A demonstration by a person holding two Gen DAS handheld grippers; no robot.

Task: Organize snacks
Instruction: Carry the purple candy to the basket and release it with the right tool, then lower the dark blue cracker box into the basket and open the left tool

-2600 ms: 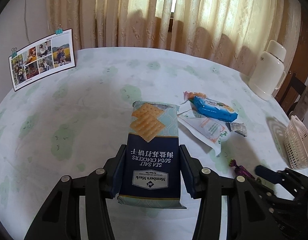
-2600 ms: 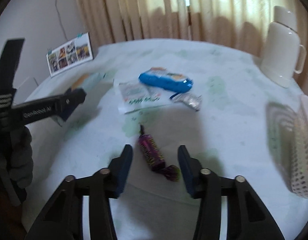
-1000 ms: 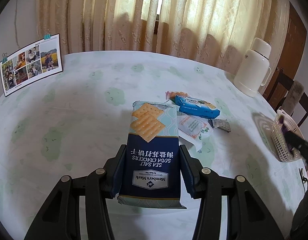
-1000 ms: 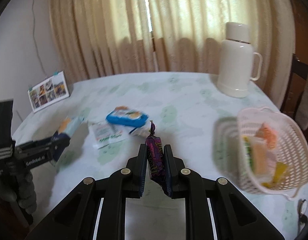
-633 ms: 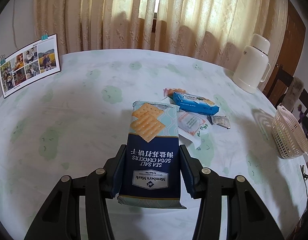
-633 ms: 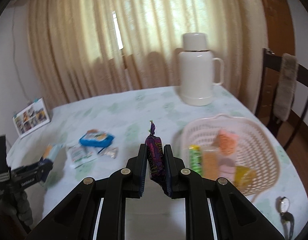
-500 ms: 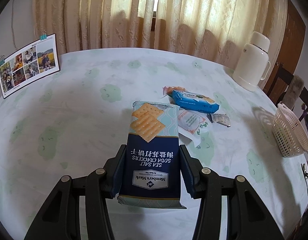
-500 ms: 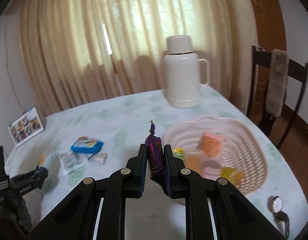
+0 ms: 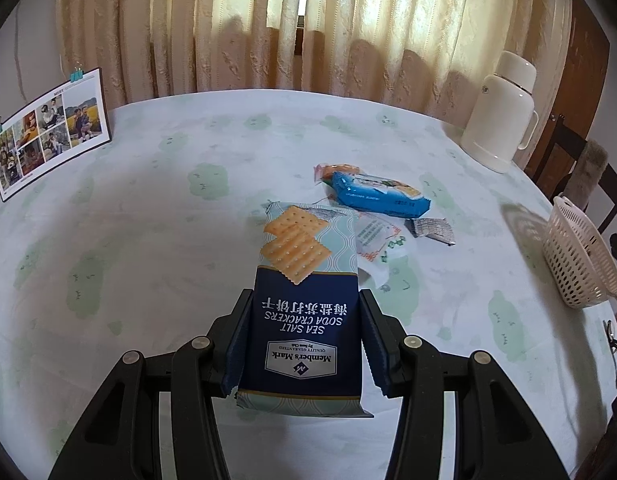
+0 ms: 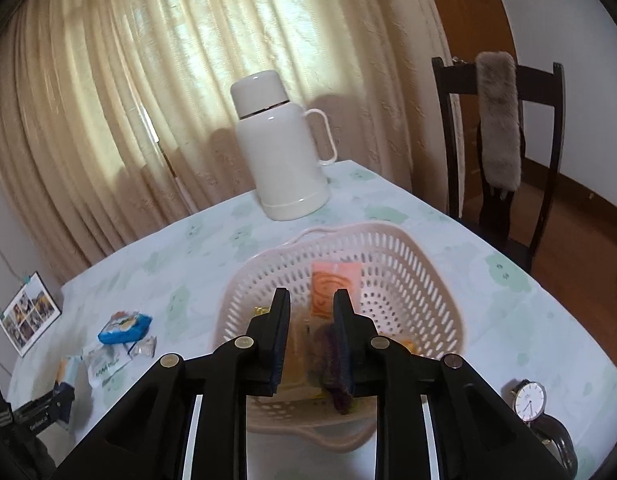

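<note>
Soda cracker packet [image 9: 304, 312]: glossy navy-and-pale-teal film, flat rectangle, clamped between left gripper [image 9: 302, 336] fingers above the table [image 9: 148, 240]. Right gripper [image 10: 310, 344]: jaws parted over the pink perforated plastic basket [image 10: 408, 292]; blurred purple candy [image 10: 332, 364] beside its right finger, grip uncertain. Loose on the tablecloth: one blue packet [image 9: 378, 196], one white sachet [image 9: 378, 240], one silver wrapper [image 9: 430, 230]. One cream thermos [image 10: 282, 148].

Beside the pale pink latticed basket [image 10: 392, 248], a white tablecloth [image 9: 148, 216] carries green blotches, and the flask [image 10: 282, 148] is cream.
</note>
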